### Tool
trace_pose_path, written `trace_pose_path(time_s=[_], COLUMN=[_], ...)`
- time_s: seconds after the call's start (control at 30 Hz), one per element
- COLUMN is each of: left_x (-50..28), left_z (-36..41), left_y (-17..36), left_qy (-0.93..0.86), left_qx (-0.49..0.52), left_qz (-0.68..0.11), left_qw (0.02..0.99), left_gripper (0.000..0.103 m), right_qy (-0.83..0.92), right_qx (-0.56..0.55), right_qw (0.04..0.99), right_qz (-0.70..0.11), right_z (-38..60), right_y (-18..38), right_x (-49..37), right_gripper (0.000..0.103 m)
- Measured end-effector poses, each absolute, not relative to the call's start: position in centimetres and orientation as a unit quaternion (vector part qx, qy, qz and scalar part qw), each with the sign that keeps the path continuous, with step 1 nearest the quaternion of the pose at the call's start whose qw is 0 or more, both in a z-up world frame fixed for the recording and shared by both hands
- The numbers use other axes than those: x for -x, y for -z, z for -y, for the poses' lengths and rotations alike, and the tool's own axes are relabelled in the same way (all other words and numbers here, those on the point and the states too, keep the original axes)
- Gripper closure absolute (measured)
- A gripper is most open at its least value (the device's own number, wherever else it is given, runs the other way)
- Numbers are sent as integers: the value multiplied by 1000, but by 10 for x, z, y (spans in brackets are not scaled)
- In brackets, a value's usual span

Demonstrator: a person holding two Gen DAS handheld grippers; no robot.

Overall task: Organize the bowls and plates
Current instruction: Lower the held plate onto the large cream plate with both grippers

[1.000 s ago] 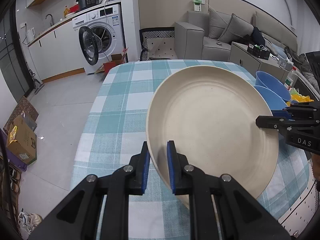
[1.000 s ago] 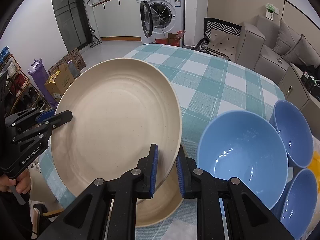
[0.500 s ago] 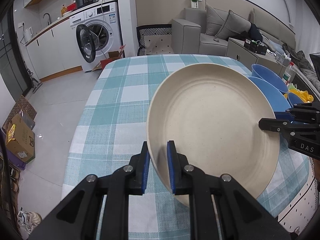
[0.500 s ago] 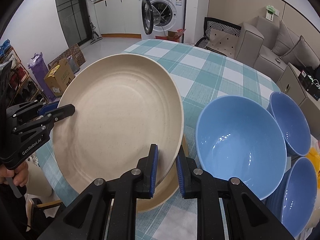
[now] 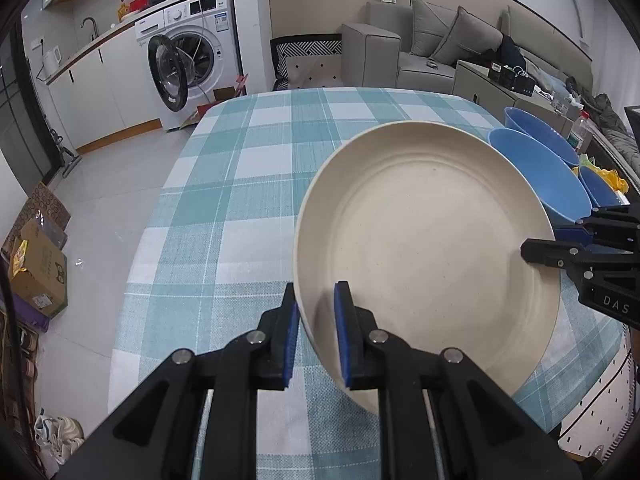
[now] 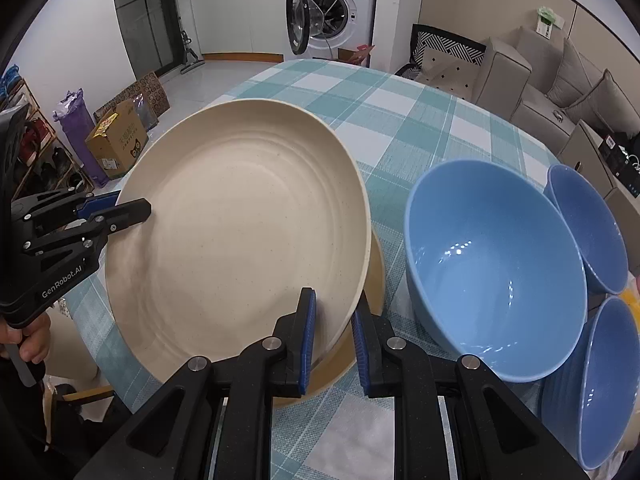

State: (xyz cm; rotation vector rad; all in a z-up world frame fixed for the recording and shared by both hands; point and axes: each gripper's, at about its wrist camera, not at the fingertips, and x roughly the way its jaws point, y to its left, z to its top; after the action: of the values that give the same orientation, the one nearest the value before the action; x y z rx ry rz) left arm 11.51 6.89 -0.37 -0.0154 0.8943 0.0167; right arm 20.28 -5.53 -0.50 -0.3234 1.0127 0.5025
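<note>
A large cream plate [image 5: 424,248] [image 6: 236,248] is held between both grippers above the checked tablecloth. My left gripper [image 5: 316,312] is shut on its near rim, and it also shows at the left of the right wrist view [image 6: 132,210]. My right gripper [image 6: 334,320] is shut on the opposite rim, seen from the left wrist view [image 5: 536,246]. A second cream plate [image 6: 374,280] lies on the cloth directly under the held one, its edge showing. Three blue bowls stand to the right: a large one [image 6: 492,260], one behind [image 6: 584,224], one in front [image 6: 608,376].
The teal checked table [image 5: 256,184] stretches ahead and to the left. A yellow item [image 5: 600,174] lies by the bowls at the table's right edge. Beyond the table are a washing machine [image 5: 192,52], a sofa [image 5: 432,44], and cardboard boxes [image 5: 36,264] on the floor.
Both grippers have lowered the cream plate toward the plate on the table. It now sits close over that lower plate. Both grips are unchanged.
</note>
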Motion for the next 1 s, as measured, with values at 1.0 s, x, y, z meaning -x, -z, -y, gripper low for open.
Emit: trace_pose_path(time_s=[1.0], left_x=[-124], left_z=[-59], left_y=[24], left_qy=[3], left_qx=[-4], left_qz=[-455], left_qw=[890], left_gripper=[88], right_qy=[-202], right_qx=[193], right_qw=[818], right_qz=[-502], right_z=[50], right_y=[33], right_x=[-216], right_gripper=[82])
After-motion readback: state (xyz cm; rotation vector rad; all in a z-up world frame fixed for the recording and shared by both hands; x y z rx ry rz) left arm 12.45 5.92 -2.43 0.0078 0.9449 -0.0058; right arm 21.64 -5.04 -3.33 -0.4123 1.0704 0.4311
